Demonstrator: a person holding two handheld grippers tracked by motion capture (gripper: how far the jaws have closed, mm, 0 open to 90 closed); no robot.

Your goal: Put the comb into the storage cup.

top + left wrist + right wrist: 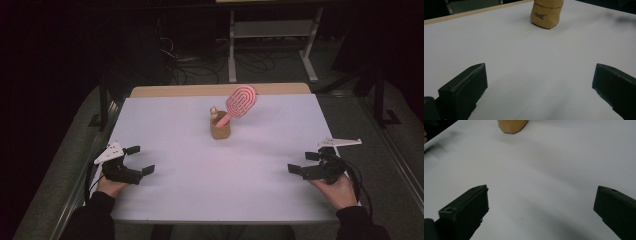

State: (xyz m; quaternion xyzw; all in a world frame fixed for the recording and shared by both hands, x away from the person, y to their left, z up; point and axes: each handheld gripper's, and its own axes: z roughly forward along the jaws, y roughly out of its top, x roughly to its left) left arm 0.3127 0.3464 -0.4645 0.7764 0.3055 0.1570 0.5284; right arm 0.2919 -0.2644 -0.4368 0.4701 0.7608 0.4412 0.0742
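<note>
A small tan cup stands upright on the white table, toward the far side of it and about midway between its left and right edges. A pink paddle-shaped brush sits in the cup, handle down, its head leaning up and to the right of the cup. The left gripper rests on the table well in front of the cup and far to its left, jaws spread wide and holding nothing. The right gripper rests well in front of the cup and far to its right, jaws likewise spread apart and bare. In the left gripper view the cup shows dark lettering on its side.
</note>
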